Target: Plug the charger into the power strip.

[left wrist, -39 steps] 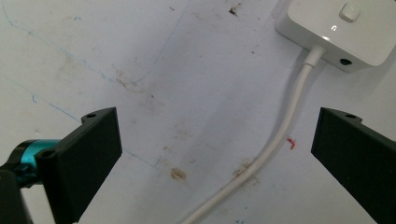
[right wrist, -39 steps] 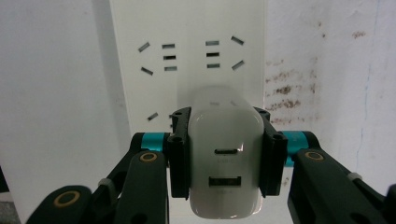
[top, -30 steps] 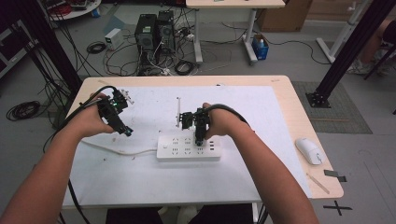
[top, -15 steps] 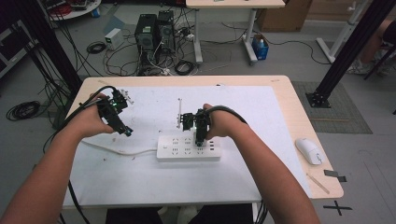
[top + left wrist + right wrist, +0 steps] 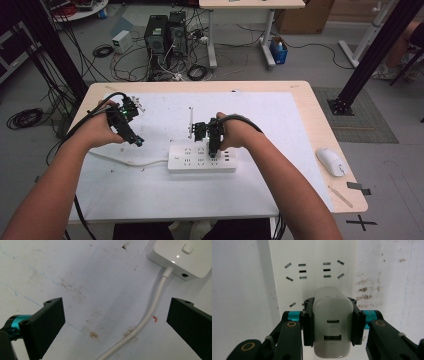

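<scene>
White plastic charger (image 5: 332, 325) was pinched between the jaws of the right hand-held gripper (image 5: 332, 326), directly over the white power strip (image 5: 200, 159) lying mid-bench (image 5: 280, 85) on a white sheet (image 5: 150, 195). The left hand-held gripper (image 5: 115, 315) hung with jaws spread and empty above the strip's cord (image 5: 150, 315), beside its switch end.

We log a white charger (image 5: 332, 325) with two dark ports, held between black jaws on teal pivots. We list a white power strip (image 5: 201, 159) with dark slots and a white cord (image 5: 147, 320). We note a white mat (image 5: 280, 125) (stained with brown specks, faint blue lines, one red mark) on a light wood table (image 5: 327, 130), and a white mouse (image 5: 331, 162).
</scene>
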The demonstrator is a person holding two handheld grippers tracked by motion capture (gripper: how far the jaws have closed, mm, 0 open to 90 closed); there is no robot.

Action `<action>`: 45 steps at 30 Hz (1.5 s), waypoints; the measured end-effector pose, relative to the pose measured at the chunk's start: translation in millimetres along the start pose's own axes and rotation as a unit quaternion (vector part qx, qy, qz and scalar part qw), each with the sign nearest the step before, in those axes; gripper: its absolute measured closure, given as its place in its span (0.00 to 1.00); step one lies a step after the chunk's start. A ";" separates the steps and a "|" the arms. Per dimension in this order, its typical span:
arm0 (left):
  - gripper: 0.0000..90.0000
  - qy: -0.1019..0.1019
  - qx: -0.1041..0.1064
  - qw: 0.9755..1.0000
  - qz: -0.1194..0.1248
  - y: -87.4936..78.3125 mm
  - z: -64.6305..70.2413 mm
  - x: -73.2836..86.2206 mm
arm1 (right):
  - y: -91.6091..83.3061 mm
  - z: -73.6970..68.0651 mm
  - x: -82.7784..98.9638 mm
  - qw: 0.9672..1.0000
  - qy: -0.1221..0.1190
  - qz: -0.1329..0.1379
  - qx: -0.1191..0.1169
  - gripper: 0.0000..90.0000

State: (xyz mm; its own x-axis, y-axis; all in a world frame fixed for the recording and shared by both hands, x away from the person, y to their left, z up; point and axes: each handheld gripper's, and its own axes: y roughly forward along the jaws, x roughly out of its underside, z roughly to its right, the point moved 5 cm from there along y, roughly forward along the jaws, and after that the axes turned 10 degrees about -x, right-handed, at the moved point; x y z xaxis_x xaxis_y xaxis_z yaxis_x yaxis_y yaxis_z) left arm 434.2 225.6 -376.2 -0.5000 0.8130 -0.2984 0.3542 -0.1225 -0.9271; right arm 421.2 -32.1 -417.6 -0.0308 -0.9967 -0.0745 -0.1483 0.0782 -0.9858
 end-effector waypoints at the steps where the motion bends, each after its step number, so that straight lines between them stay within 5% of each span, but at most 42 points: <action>1: 0.02 -0.002 0.000 1.000 0.002 -0.2 0.1 -0.2 | -0.3 1.1 0.9 1.000 -0.001 0.005 -0.003 0.70; 11: 0.02 -0.002 -0.002 1.000 0.004 -3.6 1.8 0.6 | -0.8 4.2 1.5 1.000 0.001 0.012 -0.018 0.68; 23: 0.02 -0.003 -0.002 1.000 0.002 -0.9 -0.2 -3.0 | -19.5 5.6 9.0 0.999 0.021 0.037 -0.022 0.48; 28: 0.02 0.000 -0.003 1.000 0.000 -1.4 -0.9 -2.9 | -28.5 4.4 10.9 0.997 0.030 0.063 -0.037 0.47; 32: 0.02 -0.003 -0.005 1.000 -0.002 -3.1 -2.3 -2.3 | -48.0 4.0 14.4 0.991 0.048 0.116 -0.044 0.38; 35: 0.02 -0.001 -0.005 1.000 -0.004 -4.4 -2.0 -2.8 | -55.4 5.5 19.1 0.990 0.056 0.128 -0.034 0.29; 45: 0.02 0.002 -0.009 1.000 0.000 -10.3 0.2 -9.5 | -72.3 5.6 34.7 0.984 0.072 0.159 -0.015 0.26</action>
State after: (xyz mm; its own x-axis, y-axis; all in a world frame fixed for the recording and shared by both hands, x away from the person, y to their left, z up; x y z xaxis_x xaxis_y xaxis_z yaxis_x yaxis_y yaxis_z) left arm 435.2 219.0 -363.8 -0.4978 0.8148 -0.2972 0.3680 -0.1119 -0.9231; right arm 436.4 -72.5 -349.8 -0.2199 -0.9087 -0.3549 -0.1378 0.3890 -0.9109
